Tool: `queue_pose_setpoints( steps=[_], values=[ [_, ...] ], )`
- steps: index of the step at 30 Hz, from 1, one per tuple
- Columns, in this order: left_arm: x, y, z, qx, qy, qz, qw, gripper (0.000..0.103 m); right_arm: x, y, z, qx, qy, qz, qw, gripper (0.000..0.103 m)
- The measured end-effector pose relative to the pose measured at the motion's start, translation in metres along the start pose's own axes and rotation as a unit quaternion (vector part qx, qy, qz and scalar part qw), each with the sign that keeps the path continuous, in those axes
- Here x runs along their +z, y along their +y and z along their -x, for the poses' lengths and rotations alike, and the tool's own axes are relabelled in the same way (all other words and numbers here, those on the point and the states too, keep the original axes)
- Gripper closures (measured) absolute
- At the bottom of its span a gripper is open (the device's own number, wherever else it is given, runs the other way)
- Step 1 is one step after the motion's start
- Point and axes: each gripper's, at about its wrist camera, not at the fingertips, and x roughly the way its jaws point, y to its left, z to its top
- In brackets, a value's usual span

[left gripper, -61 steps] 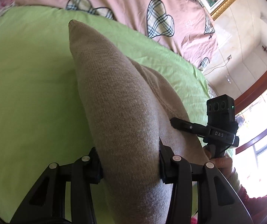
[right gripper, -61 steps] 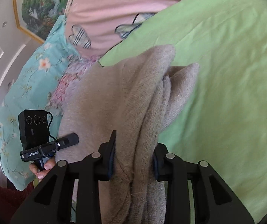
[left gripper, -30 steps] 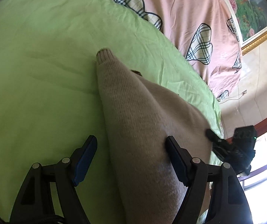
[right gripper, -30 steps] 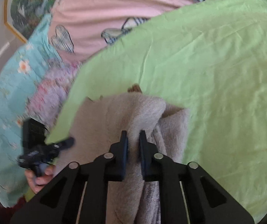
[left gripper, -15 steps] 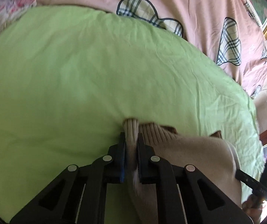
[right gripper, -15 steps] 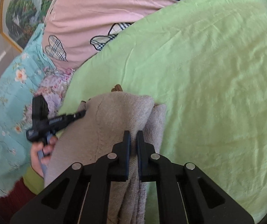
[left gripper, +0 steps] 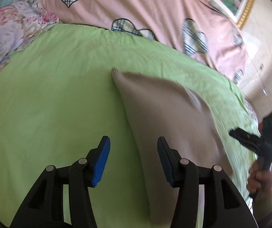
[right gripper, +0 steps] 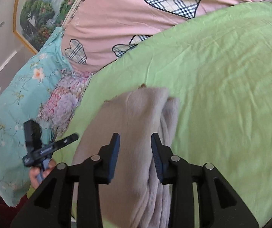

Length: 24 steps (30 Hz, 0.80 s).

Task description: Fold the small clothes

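Right, both hand-held grippers are letting go. The left hand-held gripper [left gripper: 133,158] has jaws opening, fairly wide, with nothing pinched: green bedsheet [left gripper: 50,104] shows between the pads and the sweater edge passes just inside the right pad. The right hand-held gripper [right gripper: 135,156] has jaws opening, narrower, with the beige knit sweater [right gripper: 136,117] under the gap but not clamped.

The sweater lies folded on the bed, its ribbed hem corner [left gripper: 117,73] pointing toward the pink heart-print quilt [left gripper: 154,9].

Risks:
- A pad may snag the loose knit on pull-back and drag the fold open.
- The bunched layers at the right edge [right gripper: 169,117] may slump, since nothing pins them.

Unclear: motion blur smears the sweater's far edge, and its near end is cut off behind the fingers.
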Motion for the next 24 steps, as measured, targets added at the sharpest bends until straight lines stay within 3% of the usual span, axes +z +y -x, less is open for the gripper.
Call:
queue_pose_setpoints(
  steps=[4,9,18,20,22,24],
  values=[
    [-0.056,-0.019,0.036,0.013,0.000,-0.035,0.9993,0.043,-0.038,0.003,0.013,-0.013,0.014,0.006,1.000,0.067],
    [-0.099,-0.036,0.045,0.013,-0.002,-0.048,0.9988,0.041,-0.067,-0.001,0.015,-0.030,0.032,0.008,0.999,0.065],
    [-0.111,-0.058,0.003,0.086,-0.003,-0.104,0.9909,0.043,-0.079,0.007,0.011,-0.022,0.031,0.017,0.999,0.064],
    [-0.112,-0.054,-0.006,0.105,0.003,-0.099,0.9895,0.063,-0.081,0.012,0.007,-0.024,0.034,0.028,0.999,0.064],
    [-0.110,-0.047,-0.006,0.078,0.001,-0.060,0.9951,0.085,-0.081,0.015,-0.002,-0.026,0.041,0.039,0.998,0.064],
    [-0.108,-0.049,0.000,0.080,-0.014,-0.048,0.9955,0.091,-0.081,0.016,-0.011,-0.028,0.053,0.047,0.997,0.084]
  ],
)
